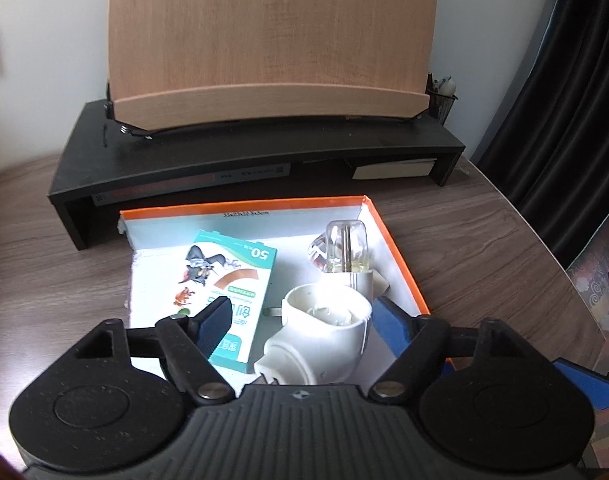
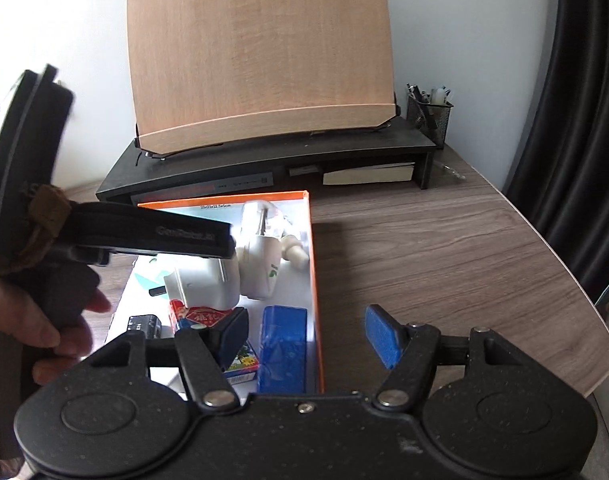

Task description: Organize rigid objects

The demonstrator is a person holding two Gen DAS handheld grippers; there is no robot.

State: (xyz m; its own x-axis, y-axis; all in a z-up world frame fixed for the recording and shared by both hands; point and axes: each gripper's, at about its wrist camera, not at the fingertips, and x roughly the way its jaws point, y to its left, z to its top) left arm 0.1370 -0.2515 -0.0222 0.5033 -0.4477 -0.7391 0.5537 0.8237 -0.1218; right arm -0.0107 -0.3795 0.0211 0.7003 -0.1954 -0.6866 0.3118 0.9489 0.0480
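Fingers (image 1: 392,326) of both grippers open, empty; white plug-in (image 1: 324,340) probably light, rigid, slick: grip its barrel.

Soft daylight fills both pictures, bright but not harsh. The white wall (image 1: 56,40) looks washed out. Straight lines bend near the picture edges, and the corners go dark. The wooden board (image 1: 272,40) looks a bit fuzzy, and the left tool (image 2: 32,152) is smeared.

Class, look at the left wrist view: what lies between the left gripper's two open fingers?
The white plug-in heater lies between the left gripper fingers, untouched, inside the orange-rimmed box; the left wrist view shows it.
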